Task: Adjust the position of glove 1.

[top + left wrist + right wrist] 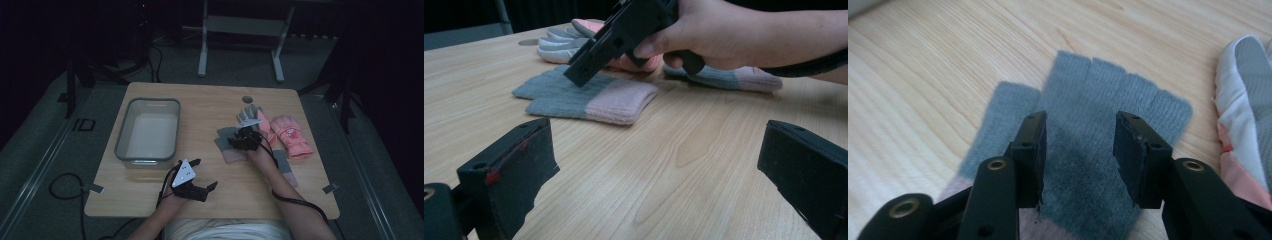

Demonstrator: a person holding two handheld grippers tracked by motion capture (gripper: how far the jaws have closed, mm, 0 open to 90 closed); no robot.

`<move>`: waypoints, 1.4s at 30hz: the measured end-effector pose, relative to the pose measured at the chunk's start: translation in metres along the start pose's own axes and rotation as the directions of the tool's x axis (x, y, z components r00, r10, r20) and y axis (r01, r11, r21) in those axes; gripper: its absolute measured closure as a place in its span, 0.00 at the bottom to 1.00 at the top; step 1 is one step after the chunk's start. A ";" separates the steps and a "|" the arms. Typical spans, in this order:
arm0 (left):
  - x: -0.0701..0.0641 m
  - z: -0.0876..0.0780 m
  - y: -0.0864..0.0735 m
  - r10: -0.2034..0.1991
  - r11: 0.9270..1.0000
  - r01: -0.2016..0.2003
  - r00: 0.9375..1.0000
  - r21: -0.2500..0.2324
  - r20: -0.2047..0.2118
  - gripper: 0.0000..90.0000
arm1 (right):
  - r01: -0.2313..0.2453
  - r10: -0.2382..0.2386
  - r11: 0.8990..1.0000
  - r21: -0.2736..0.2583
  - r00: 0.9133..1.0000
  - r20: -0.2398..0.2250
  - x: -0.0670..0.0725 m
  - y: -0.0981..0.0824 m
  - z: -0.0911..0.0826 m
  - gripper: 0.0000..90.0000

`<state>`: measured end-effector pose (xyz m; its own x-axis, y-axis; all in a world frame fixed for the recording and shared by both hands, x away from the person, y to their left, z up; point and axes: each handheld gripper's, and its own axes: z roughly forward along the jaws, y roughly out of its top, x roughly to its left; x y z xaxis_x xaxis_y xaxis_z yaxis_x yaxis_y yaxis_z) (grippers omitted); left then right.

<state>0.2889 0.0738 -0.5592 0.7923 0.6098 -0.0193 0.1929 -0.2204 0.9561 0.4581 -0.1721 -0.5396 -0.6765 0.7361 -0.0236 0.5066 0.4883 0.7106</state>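
Note:
A grey knit glove with a pink cuff [225,146] [589,97] [1108,85] lies flat on the wooden table [210,107], right of centre. My right gripper [234,142] [576,75] [1079,150] points down at its palm, jaws apart on either side of the grey knit, low over it and not pinching it. A matching knit glove [284,166] [729,77] lies partly under the right forearm. My left gripper [205,173] [654,165] is near the front edge, jaws wide open with bare wood between them.
A grey translucent tub [122,132] stands at the left of the table. Two padded pink gloves lie behind the right hand, one [291,136] with its pink back up and one [250,116] [1248,100] showing grey and white. A round hole [247,99] is in the tabletop.

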 end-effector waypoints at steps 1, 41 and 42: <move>0.000 0.000 0.000 -0.001 1.000 0.001 1.000 0.000 0.000 0.02 | 0.002 -0.002 1.000 0.011 1.000 0.008 0.000 0.000 0.003 0.63; -0.001 0.000 0.000 0.007 1.000 -0.007 1.000 0.003 -0.010 0.02 | -0.231 0.233 0.972 -0.039 0.970 0.063 0.076 -0.029 -0.094 0.96; -0.001 0.000 0.000 0.002 1.000 -0.002 1.000 0.003 -0.010 0.02 | -0.232 0.233 0.972 -0.020 0.971 0.051 0.077 -0.033 -0.091 0.96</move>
<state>0.2884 0.0729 -0.5592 0.7867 0.6171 -0.0140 0.1929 -0.2242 0.9553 0.3410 -0.1739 -0.5010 -0.5112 0.8528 0.1067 0.6389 0.2941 0.7108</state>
